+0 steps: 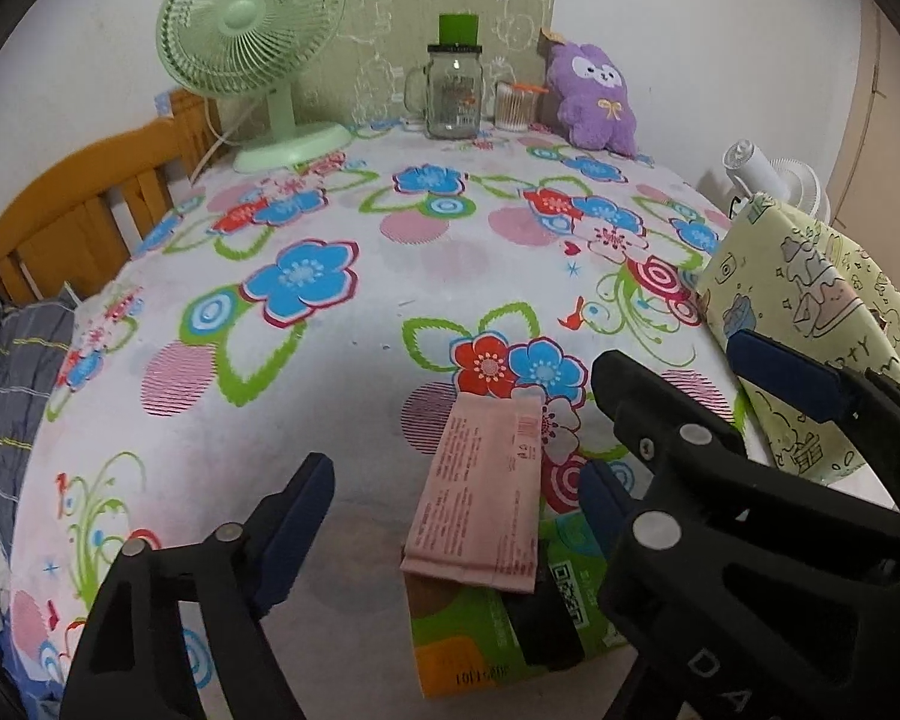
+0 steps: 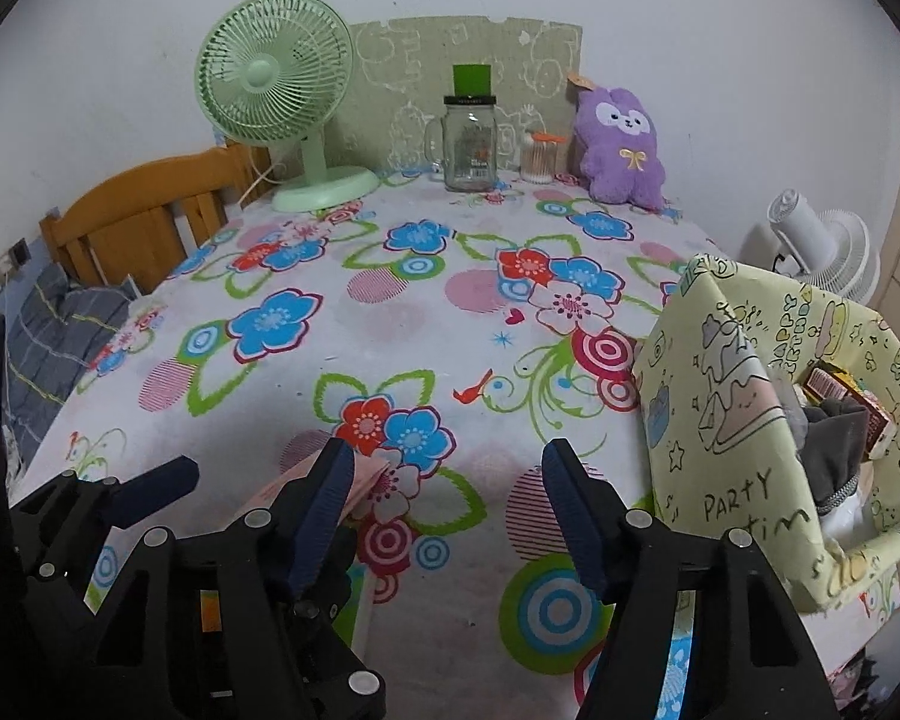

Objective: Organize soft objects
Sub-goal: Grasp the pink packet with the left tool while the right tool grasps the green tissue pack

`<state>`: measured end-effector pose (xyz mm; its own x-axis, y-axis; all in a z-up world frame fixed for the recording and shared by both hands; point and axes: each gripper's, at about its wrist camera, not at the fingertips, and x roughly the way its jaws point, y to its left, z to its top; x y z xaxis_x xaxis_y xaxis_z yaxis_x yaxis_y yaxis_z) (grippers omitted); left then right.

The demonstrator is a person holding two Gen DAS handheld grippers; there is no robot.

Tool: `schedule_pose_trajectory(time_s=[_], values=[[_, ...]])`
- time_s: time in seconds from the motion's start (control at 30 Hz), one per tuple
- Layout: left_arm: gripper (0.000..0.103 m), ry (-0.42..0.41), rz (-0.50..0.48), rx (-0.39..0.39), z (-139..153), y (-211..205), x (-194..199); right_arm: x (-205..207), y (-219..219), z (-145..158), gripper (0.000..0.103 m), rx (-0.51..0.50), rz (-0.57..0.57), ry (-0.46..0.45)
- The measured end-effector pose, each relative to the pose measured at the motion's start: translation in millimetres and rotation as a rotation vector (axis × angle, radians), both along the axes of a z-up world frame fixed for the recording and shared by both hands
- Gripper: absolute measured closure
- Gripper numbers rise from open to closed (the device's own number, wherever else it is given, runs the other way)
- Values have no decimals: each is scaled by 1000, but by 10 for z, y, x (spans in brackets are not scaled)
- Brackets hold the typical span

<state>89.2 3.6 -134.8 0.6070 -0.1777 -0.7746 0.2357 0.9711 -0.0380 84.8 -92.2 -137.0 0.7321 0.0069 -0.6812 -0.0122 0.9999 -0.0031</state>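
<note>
Pink, one tissue pack (image 1: 480, 492) lay on a green box (image 1: 504, 630) between the left tool's (image 1: 450, 516) spread jaws, untouched. Just beside it the right tool (image 2: 450, 516) stood spread over bare floral worktop (image 2: 342, 324). Right of both, a yellow fabric basket (image 2: 726, 420) held grey cloth and small boxes. Far ahead stood one green fan (image 2: 276, 96), one jar (image 2: 468, 144) and one purple plush (image 2: 621, 144).
</note>
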Motion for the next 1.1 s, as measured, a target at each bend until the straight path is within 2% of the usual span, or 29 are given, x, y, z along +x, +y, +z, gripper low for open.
schedule_pose_trajectory(time_s=[0.07,0.2,0.27,0.33,0.4,0.57,0.73,1.1], values=[[23,24,-6,-11,-47,5,48,38,0,-28,34,-4,-2,9],[35,65,3,-27,-143,18,125,104,8,-75,34,-24,2,26],[44,58,-1,-14,-138,15,124,122,9,-91,34,-25,6,31],[57,53,0,-2,-138,13,134,138,5,-105,34,-19,8,38],[61,45,4,2,-139,19,138,149,6,-115,34,-15,9,41],[64,39,9,2,-132,21,143,154,11,-113,34,-11,12,40],[64,-6,28,34,-47,22,91,118,20,-68,34,2,18,30],[64,-49,76,53,106,206,-159,-66,185,24,33,40,72,22]])
